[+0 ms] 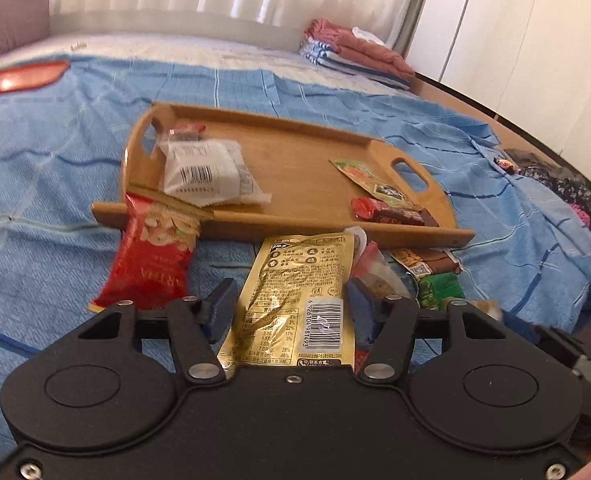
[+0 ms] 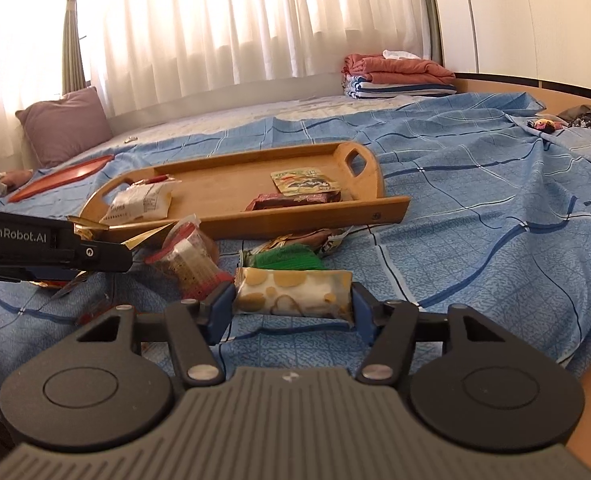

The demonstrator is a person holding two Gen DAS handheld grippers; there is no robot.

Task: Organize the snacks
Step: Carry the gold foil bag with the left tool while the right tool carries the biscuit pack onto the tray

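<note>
Left wrist view. Left gripper [image 1: 291, 300]: jaws part-way apart, gold snack pouch [image 1: 295, 300] lying lengthwise between the blue pads; whether the pads press it cannot be told. Wooden tray [image 1: 303, 168] at 12 o'clock on the blue checked bedspread [image 1: 55, 140]. In the tray: white packet [image 1: 211, 172] at its 9 o'clock end, green sachet [image 1: 369, 178] and dark red bar [image 1: 391, 212] at its 3 o'clock end. Red nut bag [image 1: 151, 256] at 10 o'clock, leaning over the tray's near rim. Loose wrappers [image 1: 427, 272] at 2 o'clock.

Right wrist view. Right gripper [image 2: 293, 300]: jaws narrowed onto a cream dotted snack pack [image 2: 295, 296], pads touching both ends. Green packet [image 2: 283, 260] just behind, 12 o'clock. Red mesh-pattern packet [image 2: 191, 264] at 11 o'clock. Tray at 12 o'clock. Left gripper's black body at 9 o'clock.
</note>
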